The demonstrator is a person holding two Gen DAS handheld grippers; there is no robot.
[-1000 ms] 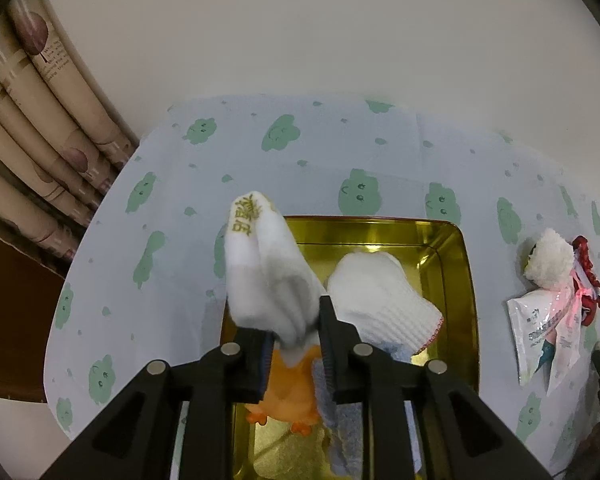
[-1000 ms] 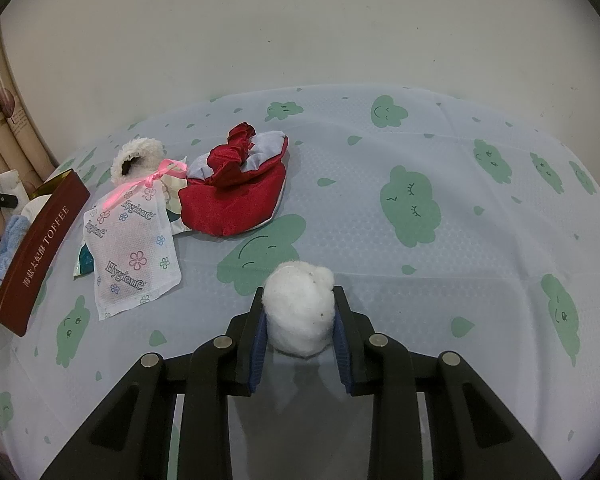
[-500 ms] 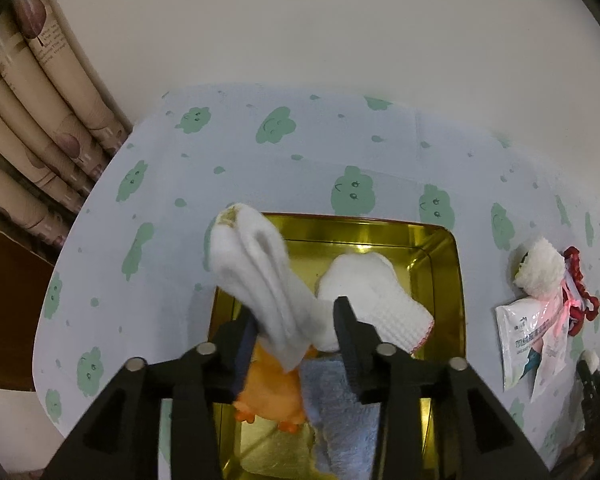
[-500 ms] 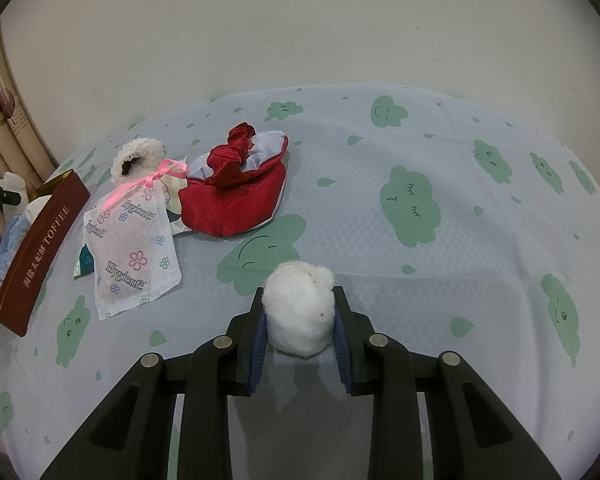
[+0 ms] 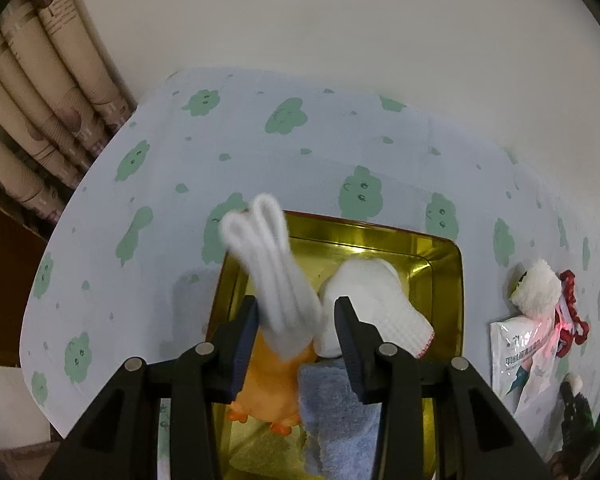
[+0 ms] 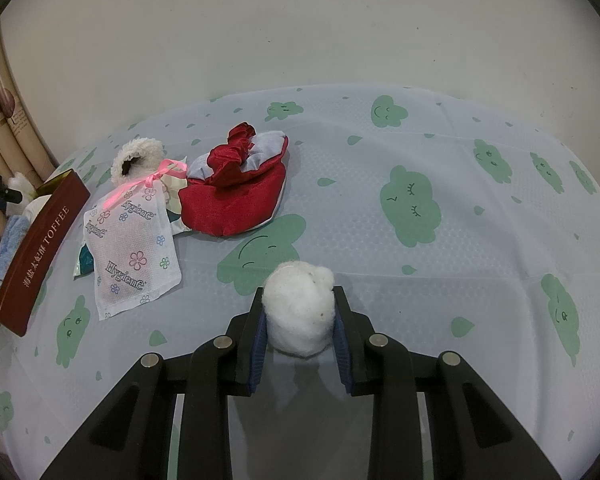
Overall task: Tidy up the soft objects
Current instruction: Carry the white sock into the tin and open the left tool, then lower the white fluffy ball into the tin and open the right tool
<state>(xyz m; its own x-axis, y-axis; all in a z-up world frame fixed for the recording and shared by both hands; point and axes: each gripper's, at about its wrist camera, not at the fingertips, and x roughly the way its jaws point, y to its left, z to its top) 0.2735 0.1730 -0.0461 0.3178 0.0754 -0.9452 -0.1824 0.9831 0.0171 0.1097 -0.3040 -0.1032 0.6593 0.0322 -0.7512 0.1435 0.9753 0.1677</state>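
In the left wrist view my left gripper hangs over a gold tin. Its jaws stand apart, and a folded white sock stands blurred and loose between them, leaning toward the left finger. Under it in the tin lie a white knitted glove, an orange plush duck and a blue towel. In the right wrist view my right gripper is shut on a white cotton ball, just above the cloud-print tablecloth.
A red satin pouch, a white Hygiene sachet with a pink ribbon and a fluffy white item lie left of the right gripper. The tin's red TOFFEE side is at the far left. Curtains hang behind the table's left edge.
The left jaws have opened and let go of the white sock, which now tips loose between them. The right gripper and its cotton ball have not moved.
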